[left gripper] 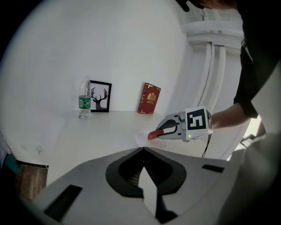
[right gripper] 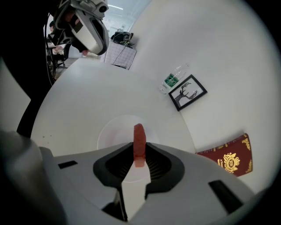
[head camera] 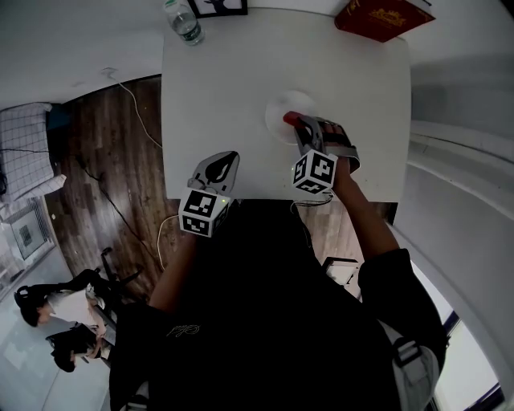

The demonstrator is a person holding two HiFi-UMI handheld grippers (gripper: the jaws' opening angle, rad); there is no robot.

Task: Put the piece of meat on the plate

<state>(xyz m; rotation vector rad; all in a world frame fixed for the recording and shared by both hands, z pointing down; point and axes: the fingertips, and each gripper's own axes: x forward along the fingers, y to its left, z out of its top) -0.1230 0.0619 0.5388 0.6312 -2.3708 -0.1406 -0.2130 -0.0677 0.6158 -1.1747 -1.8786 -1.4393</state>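
At near worktop (head camera: 217, 88) edge: left claw (head camera: 222, 163) shut, empty, well apart from plate (head camera: 275, 108). Right claw (head camera: 297, 122) clamped on piece of meat (right gripper: 139, 143), hanging over plate. Lower to plate centre, then unclamp. Bottle (head camera: 183, 20), book (head camera: 381, 16) well back; ample room.

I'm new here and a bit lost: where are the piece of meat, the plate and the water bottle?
piece of meat (right gripper: 139, 143): right gripper view, its middle.
plate (right gripper: 109, 132): right gripper view, bare left part.
water bottle (left gripper: 84, 102): left gripper view, green label.
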